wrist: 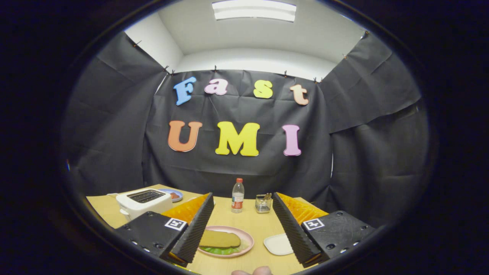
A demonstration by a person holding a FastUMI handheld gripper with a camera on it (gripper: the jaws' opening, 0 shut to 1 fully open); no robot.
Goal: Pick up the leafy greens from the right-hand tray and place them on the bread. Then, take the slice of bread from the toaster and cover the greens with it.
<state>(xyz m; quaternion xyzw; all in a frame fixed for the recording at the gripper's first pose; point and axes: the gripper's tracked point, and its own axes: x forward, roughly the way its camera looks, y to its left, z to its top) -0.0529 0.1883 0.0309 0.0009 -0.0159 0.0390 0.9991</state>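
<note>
My gripper (242, 196) is open, its fingers spread wide above the wooden table (263, 225). Below and between the fingers lies a pink plate (249, 240). On it a slice of bread (219, 239) rests on top of leafy greens (221, 251), which peek out along its near edge. A small white tray (278, 244) lies to the right of the plate, partly under the right finger. A white toaster (143, 202) stands at the back left beyond the left finger, its top slots dark.
A plastic bottle (237, 196) with a red cap and a wire basket (263, 203) stand at the table's far edge, beyond the fingers. A blue plate (174, 194) with something on it sits behind the toaster. A person's fingertips (252, 272) show at the near edge.
</note>
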